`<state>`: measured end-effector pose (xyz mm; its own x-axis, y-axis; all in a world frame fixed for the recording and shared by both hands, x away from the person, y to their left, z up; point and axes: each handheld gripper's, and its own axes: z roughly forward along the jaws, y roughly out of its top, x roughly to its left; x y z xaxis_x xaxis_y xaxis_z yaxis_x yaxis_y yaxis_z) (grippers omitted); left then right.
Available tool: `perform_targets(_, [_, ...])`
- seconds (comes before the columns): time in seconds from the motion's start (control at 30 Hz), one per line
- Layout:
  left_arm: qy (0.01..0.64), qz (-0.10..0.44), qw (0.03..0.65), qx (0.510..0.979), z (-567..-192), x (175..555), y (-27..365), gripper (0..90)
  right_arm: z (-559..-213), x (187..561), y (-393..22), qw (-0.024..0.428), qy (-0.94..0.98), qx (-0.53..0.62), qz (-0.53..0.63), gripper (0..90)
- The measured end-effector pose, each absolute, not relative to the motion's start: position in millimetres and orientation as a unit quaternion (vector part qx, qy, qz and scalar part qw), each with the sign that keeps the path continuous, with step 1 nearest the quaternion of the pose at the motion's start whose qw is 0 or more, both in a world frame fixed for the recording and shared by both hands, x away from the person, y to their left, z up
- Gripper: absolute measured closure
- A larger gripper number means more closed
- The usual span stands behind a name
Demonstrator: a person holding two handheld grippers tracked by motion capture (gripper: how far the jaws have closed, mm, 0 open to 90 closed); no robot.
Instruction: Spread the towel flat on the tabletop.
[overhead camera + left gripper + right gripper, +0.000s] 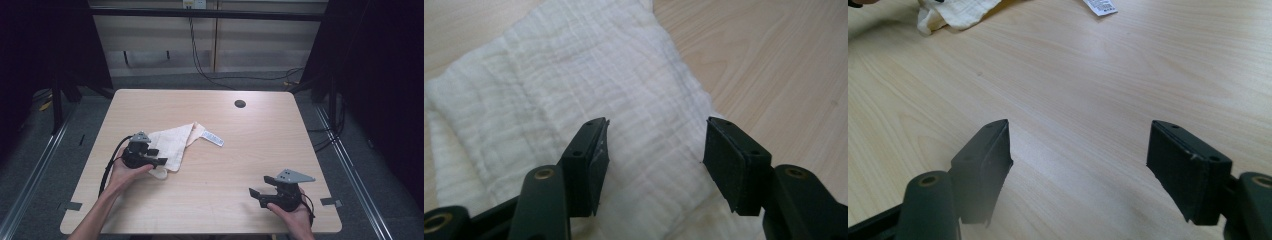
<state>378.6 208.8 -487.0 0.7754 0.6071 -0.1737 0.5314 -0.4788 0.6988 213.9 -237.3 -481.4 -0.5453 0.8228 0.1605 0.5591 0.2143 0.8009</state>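
The desk [210, 200], a light wood-grain top with rounded corners, carried every item; a small dark round grommet hole [240, 104] sat near its far edge, right of centre. The white muslin cloth [172, 145], folded and crinkled, lay flat on the left half of the desk, with one corner pointing toward the far right and a thicker bunched edge at its near side. In the left gripper view the cloth [574, 90] spread across most of the frame beneath the jaws, with bare desk wood at the upper right. The left hand-held gripper [159, 157] was at the near-left edge of the cloth, held in the person's left hand [125, 172]; its jaws stood wide apart, released, with cloth lying below and between them but neither pad pressing on it. The right hand-held gripper [260, 186] rested low at the near right corner of the desk, well apart from the cloth, held in the right hand [292, 212]; its jaws were likewise spread wide and released, with bare wood between them in the right gripper view. A small white printed label [213, 139] stuck out from the cloth's far-right corner and lay flat on the desk; its print was too small to read.
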Motion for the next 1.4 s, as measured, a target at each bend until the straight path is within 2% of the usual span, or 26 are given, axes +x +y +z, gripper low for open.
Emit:
perform_targets(0.2, [0.32, 0.02, 0.382, 0.867, -494.8, 377.9, 200.2, 40.0, -481.0, 214.1, -237.3, 0.148, 0.768, 0.445, 0.437, 25.6])
perform_targets(0.33, [0.304, 0.043, 0.369, 0.877, -495.9, 372.8, 192.7, 40.2, -481.3, 214.6, -237.8, 0.149, 0.768, 0.443, 0.438, 25.6])
perform_targets(0.4, [0.298, 0.06, 0.365, 0.88, -496.4, 371.6, 193.0, 46.4, -481.1, 214.2, -237.1, 0.147, 0.77, 0.441, 0.437, 25.6])
perform_targets(0.43, [0.302, 0.061, 0.37, 0.876, -497.1, 371.2, 194.0, 46.4, -481.1, 214.2, -237.1, 0.147, 0.77, 0.441, 0.437, 25.6])
perform_targets(0.47, [0.3, 0.072, 0.369, 0.877, -497.7, 370.1, 194.2, 52.5, -481.3, 213.9, -236.8, 0.147, 0.771, 0.439, 0.436, 25.6])
perform_targets(0.5, [0.297, 0.075, 0.367, 0.879, -497.6, 369.4, 194.0, 52.5, -481.3, 213.9, -236.8, 0.147, 0.771, 0.439, 0.436, 25.6])
perform_targets(0.57, [0.297, 0.087, 0.359, 0.88, -496.9, 367.8, 192.5, 58.0, -481.4, 213.7, -236.5, 0.146, 0.771, 0.439, 0.437, 25.6])
perform_targets(0.73, [0.302, 0.079, 0.363, 0.878, -497.0, 366.9, 194.6, 75.7, -481.8, 214.2, -236.1, 0.145, 0.771, 0.442, 0.434, 25.6])
perform_targets(0.83, [0.304, 0.066, 0.369, 0.876, -497.2, 367.8, 195.7, 80.7, -481.8, 214.3, -235.5, 0.144, 0.773, 0.441, 0.434, 25.6])
perform_targets(0.97, [0.324, 0.038, 0.385, 0.863, -499.2, 370.7, 202.1, 82.8, -481.6, 214.2, -235.6, 0.144, 0.774, 0.439, 0.433, 25.5])
perform_targets(1.4, [0.296, 0.01, 0.397, 0.869, -485.6, 352.7, 196.6, 84.0, -481.5, 214.2, -236.1, 0.141, 0.775, 0.437, 0.435, 24.4])
